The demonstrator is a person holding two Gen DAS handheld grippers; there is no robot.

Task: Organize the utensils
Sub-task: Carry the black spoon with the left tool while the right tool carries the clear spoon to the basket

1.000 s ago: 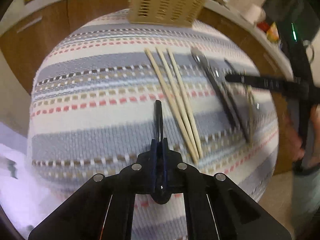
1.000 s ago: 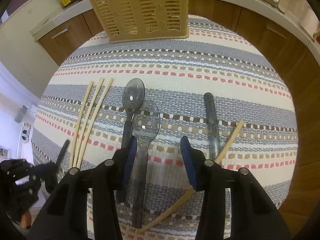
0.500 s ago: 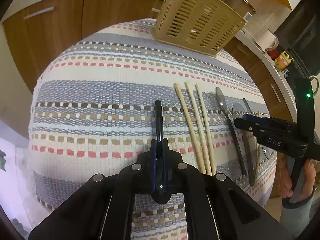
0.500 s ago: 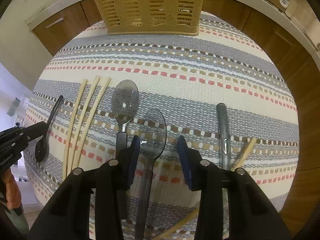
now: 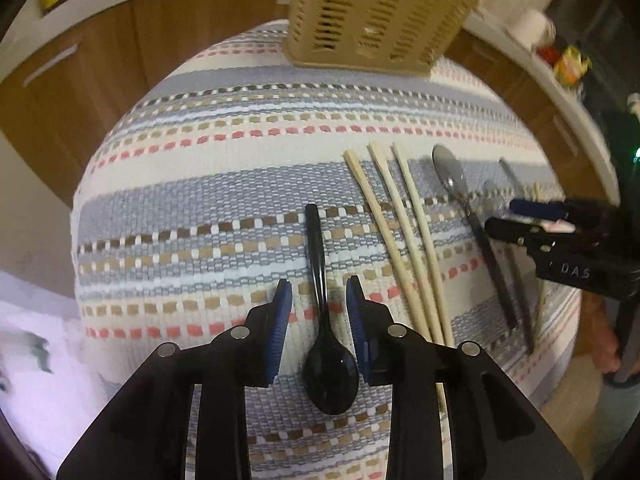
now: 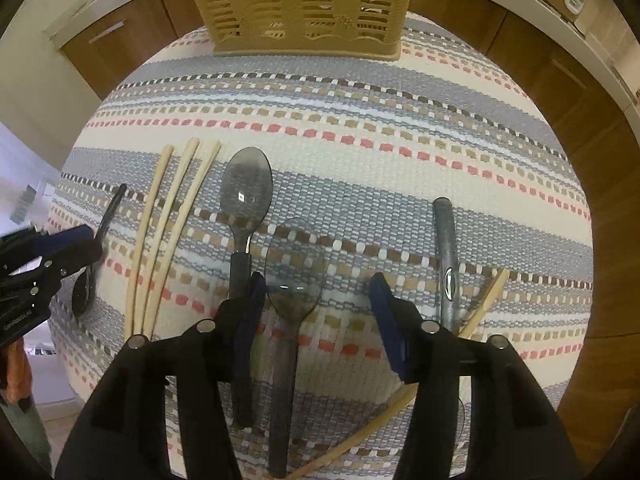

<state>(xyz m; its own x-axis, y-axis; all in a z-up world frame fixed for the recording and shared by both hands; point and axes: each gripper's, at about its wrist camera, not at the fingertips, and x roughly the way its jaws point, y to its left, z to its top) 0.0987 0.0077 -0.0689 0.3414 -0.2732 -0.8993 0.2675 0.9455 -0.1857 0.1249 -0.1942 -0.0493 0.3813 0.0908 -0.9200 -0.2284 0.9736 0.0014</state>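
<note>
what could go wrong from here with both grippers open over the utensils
1. The right gripper is open over the clear spoon, but its left finger sits against the grey spoon alongside, so closing might catch both.
2. The stray chopstick runs under the right finger and could get dragged.
3. The left gripper straddles the black spoon, which lies flat on the woven cloth; re-gripping near the bowl may let it pivot.
</note>
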